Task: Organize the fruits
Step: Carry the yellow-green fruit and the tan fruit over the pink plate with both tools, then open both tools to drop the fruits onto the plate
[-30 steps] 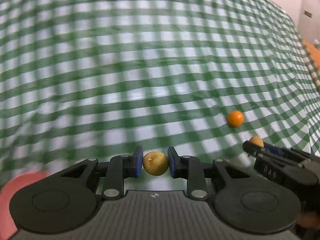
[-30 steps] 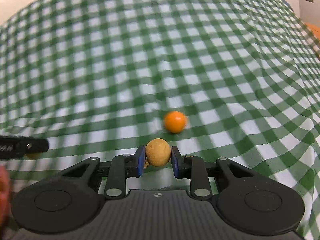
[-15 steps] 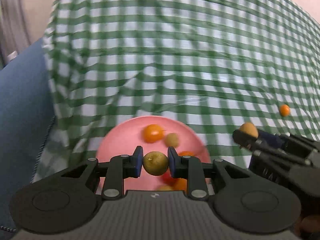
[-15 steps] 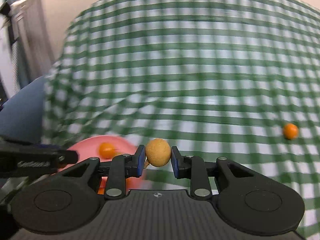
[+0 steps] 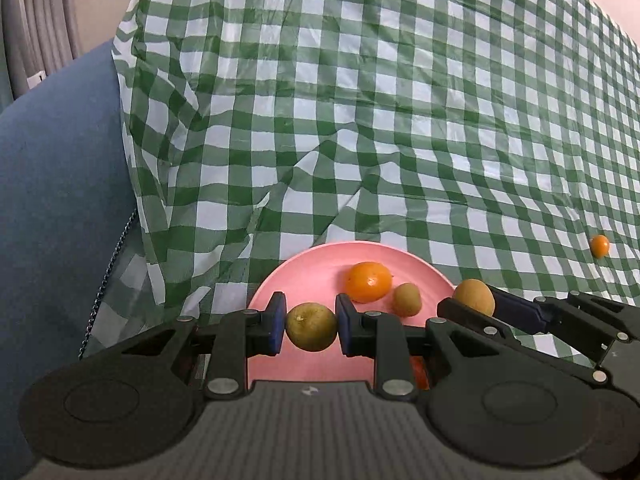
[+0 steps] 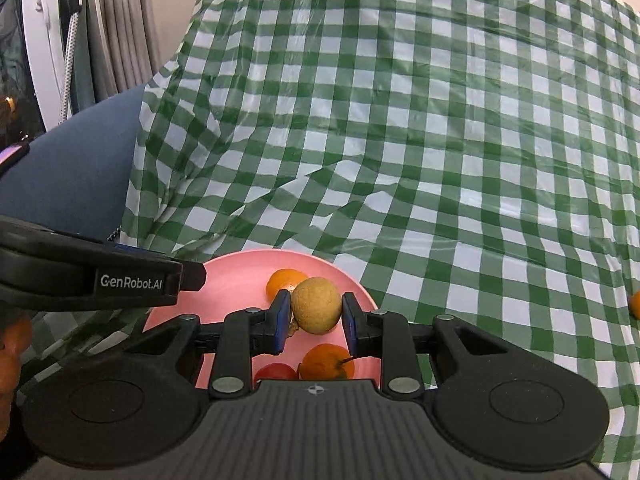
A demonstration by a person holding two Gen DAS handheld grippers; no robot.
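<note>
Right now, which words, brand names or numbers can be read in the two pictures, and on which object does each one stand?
"GenRobot.AI": white letters on the black side of the left gripper, seen in the right wrist view.
No other text, number or sign is readable in either view.

A green-brown fruit [image 5: 311, 327] is clamped in the left gripper [image 5: 311, 330] above a pink plate [image 5: 280, 280]. An orange [image 5: 368, 282] and a small brown fruit [image 5: 407, 299] are seen on the plate. A tan fruit [image 5: 473, 297] is gripped by the right gripper [image 5: 476, 305] alongside.
</note>
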